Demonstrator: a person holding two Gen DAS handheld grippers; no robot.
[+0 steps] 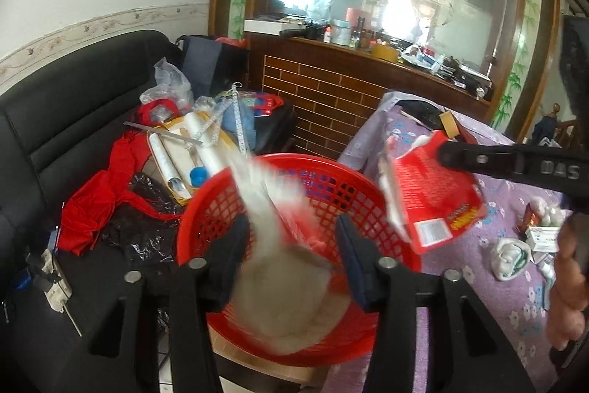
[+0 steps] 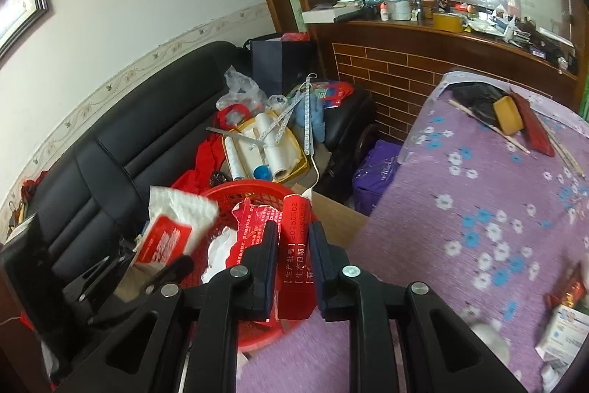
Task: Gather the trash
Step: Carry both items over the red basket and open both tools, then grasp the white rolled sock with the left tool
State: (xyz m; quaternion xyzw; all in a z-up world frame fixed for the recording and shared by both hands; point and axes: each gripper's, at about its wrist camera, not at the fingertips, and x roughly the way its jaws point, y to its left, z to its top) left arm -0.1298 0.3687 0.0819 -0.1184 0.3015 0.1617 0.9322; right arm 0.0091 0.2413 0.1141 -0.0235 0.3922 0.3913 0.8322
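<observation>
Left wrist view: the left claw is seen half open above the red basket, and a blurred white wad of tissue lies between its jaws without being clearly pressed by either pad; it is judged to be dropping into the basket. The basket stands just beside the near-left corner of the surface, which is covered by a purple flowered cloth.

The right claw is narrowed on a red carton, which is held over the basket's rim in the right wrist view. From the left wrist view the same carton is seen tilted at the basket's right side, with crumpled white paper against it. A white and red wet-wipe pack is also seen above the basket, close to the left claw.

For the step in hand, the carton is best carried fully past the rim before it is released, since part of it seems to overhang the surface edge. The left claw should be cleared away first, so that the two do not collide.

More litter is left towards the right edge of the surface: a balled tissue and a small white box.
</observation>
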